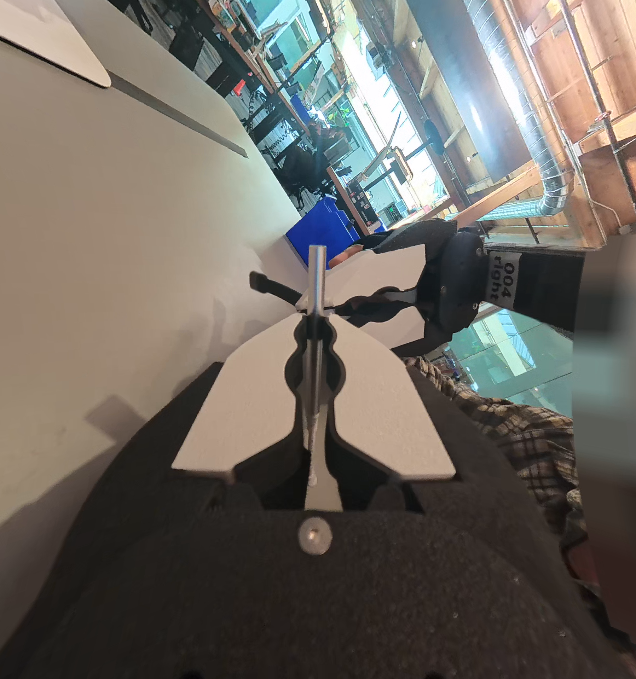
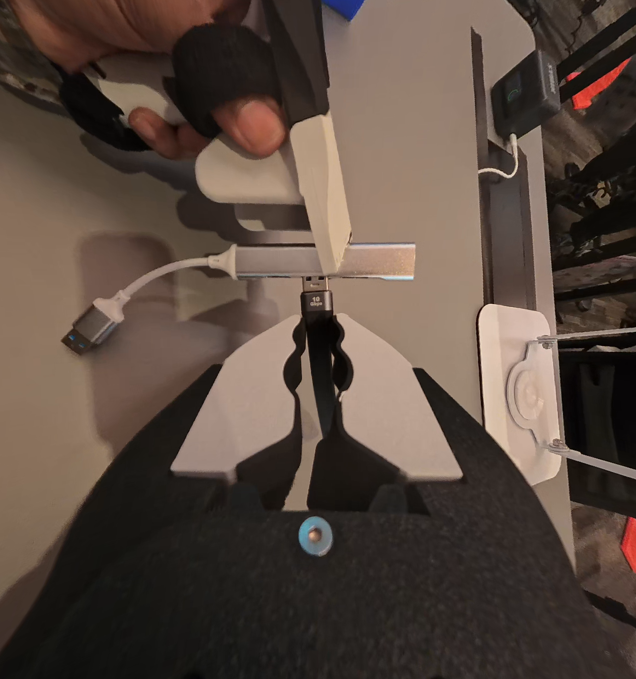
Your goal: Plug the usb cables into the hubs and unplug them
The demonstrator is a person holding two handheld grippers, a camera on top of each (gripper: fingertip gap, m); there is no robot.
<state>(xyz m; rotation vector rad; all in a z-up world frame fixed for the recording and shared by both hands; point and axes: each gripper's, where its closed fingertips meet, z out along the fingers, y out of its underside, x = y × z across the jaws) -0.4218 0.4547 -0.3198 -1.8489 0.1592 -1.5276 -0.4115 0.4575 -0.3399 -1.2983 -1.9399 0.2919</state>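
A silver USB hub (image 2: 379,261) with a short white lead (image 2: 151,276) and a silver plug (image 2: 90,327) is held above the table. My left gripper (image 1: 315,315) is shut on the hub (image 1: 316,279), seen edge-on there; it also shows in the right wrist view (image 2: 327,220), clamped across the hub's middle. My right gripper (image 2: 318,319) is shut on a flat black USB cable (image 2: 322,367). Its dark grey connector (image 2: 315,302) has its metal tip (image 2: 313,283) at a port on the hub's side. In the left wrist view the right gripper (image 1: 309,299) meets the hub from the right.
The grey table (image 2: 401,110) has a dark slot (image 2: 500,220) along it. A small black device (image 2: 526,92) with a white wire sits at the far edge. A white mount plate (image 2: 507,349) lies near the right edge. A blue bin (image 1: 320,231) stands beyond the table. A white pad (image 1: 44,40) lies far left.
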